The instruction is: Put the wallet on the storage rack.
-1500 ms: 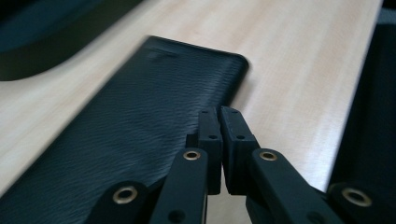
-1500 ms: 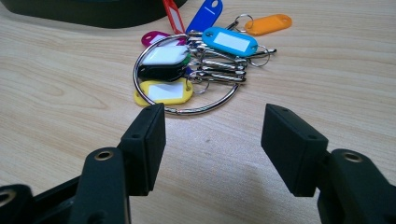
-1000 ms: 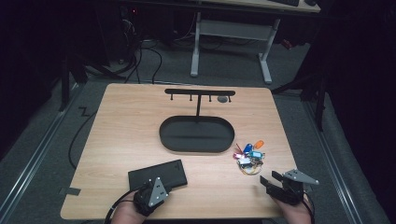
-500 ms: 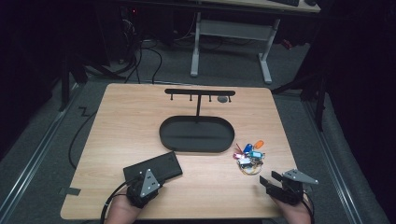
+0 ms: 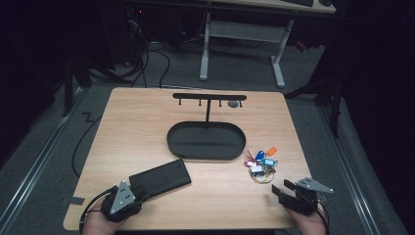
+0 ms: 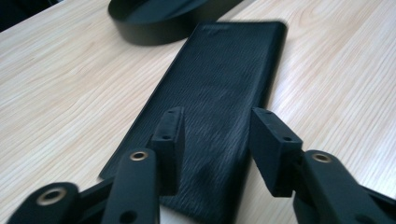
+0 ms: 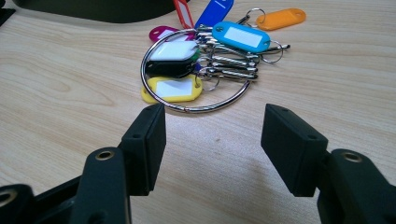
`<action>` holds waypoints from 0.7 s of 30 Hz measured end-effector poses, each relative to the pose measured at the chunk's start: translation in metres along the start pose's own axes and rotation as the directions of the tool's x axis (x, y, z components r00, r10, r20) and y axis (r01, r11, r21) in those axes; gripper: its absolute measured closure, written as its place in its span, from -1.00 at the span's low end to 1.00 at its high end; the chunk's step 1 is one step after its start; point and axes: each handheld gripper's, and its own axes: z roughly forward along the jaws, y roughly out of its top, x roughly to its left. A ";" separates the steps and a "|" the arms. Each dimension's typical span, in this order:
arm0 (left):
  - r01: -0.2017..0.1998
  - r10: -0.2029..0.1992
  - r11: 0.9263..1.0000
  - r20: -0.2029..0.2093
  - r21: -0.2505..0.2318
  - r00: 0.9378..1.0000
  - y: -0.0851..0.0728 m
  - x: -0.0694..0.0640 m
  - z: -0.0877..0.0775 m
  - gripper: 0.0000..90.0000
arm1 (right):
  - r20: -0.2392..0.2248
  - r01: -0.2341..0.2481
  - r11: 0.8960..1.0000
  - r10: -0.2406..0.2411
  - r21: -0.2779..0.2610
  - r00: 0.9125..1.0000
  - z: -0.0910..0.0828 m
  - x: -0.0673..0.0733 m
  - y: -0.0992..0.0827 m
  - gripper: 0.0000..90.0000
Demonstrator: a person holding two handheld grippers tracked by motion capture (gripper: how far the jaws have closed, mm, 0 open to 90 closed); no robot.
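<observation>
- Left gripper (image 5: 128, 193): near-left corner of desk (image 5: 132, 132), jaws parted over the near end of the flat black case (image 5: 159, 178); whether they touch it, cannot tell.
- Black case lies flat, far end close to the oval black tray (image 5: 206, 141).
- Right gripper (image 5: 281, 188): near-right edge, jaws wide apart, holding nothing.
- Key bunch (image 7: 205, 58) with coloured tags on a large ring lies on the desk just ahead of the right jaws, beside the tray.
- Hook stand (image 5: 209, 97) rises from the tray's far rim.

Bare table (image 5: 137, 127) left of oval tray (image 5: 206, 140).
</observation>
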 end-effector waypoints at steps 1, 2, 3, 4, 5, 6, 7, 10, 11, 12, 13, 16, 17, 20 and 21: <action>-0.010 0.010 1.000 -0.009 0.008 1.000 -0.003 0.000 0.000 0.23 | 0.000 0.000 1.000 0.000 0.000 1.000 0.000 0.000 0.000 -0.09; -0.024 0.024 0.999 -0.013 0.025 1.000 -0.005 -0.001 0.000 0.20 | -0.002 -0.001 1.000 0.001 0.003 1.000 0.000 0.000 0.000 -0.09; -0.050 0.051 0.998 -0.013 0.046 0.999 -0.009 -0.002 0.001 0.13 | -0.005 0.000 1.000 0.000 0.006 1.000 0.001 0.000 0.000 -0.10; -0.059 0.060 0.997 -0.012 0.053 0.998 -0.010 -0.003 0.003 0.12 | -0.005 0.000 1.000 0.000 0.004 1.000 0.002 0.000 0.000 -0.10; -0.059 0.060 0.997 -0.012 0.053 0.998 -0.010 -0.003 0.003 0.10 | -0.007 0.000 1.000 0.000 0.006 1.000 0.002 0.001 0.001 -0.10; -0.071 0.071 0.996 -0.007 0.060 0.997 -0.011 -0.003 0.004 0.10 | -0.007 0.000 1.000 0.000 0.006 1.000 0.002 0.001 0.001 -0.10; -0.077 0.077 0.995 -0.003 0.060 0.997 -0.011 -0.004 0.005 0.08 | -0.007 -0.005 1.000 0.005 0.008 1.000 0.001 0.001 0.001 -0.10; -0.089 0.090 0.994 -0.006 0.061 0.996 -0.011 -0.005 0.008 0.05 | -0.008 -0.004 1.000 0.004 0.010 1.000 0.002 0.001 0.001 -0.10; -0.105 0.105 0.993 -0.011 0.061 0.994 -0.011 -0.006 0.010 0.03 | -0.009 -0.006 1.000 0.007 0.011 1.000 0.002 0.001 0.000 -0.10; -0.108 0.109 0.992 -0.011 0.060 0.994 -0.011 -0.006 0.011 0.03 | -0.009 -0.008 1.000 0.008 0.011 1.000 0.002 0.001 0.000 -0.10; -0.107 0.108 0.993 -0.011 0.058 0.994 -0.011 -0.005 0.012 0.03 | -0.009 -0.008 1.000 0.009 0.011 1.000 0.002 0.001 0.000 -0.09; -0.108 0.109 0.993 -0.006 0.054 0.994 -0.011 -0.005 0.013 0.03 | -0.011 -0.005 1.000 0.006 0.013 1.000 0.003 0.001 0.000 -0.09; -0.112 0.113 0.992 -0.007 0.055 0.994 -0.011 -0.005 0.014 0.03 | -0.012 -0.005 1.000 0.005 0.014 1.000 0.003 0.001 0.000 -0.09; -0.155 0.157 0.986 -0.022 0.053 0.987 -0.014 -0.008 0.015 0.05 | -0.009 -0.003 1.000 0.004 0.013 1.000 0.003 0.001 0.000 -0.09; -0.168 0.170 0.984 -0.028 0.053 0.985 -0.015 -0.009 0.015 0.06 | -0.009 -0.001 1.000 0.001 0.011 1.000 0.002 0.001 0.000 -0.09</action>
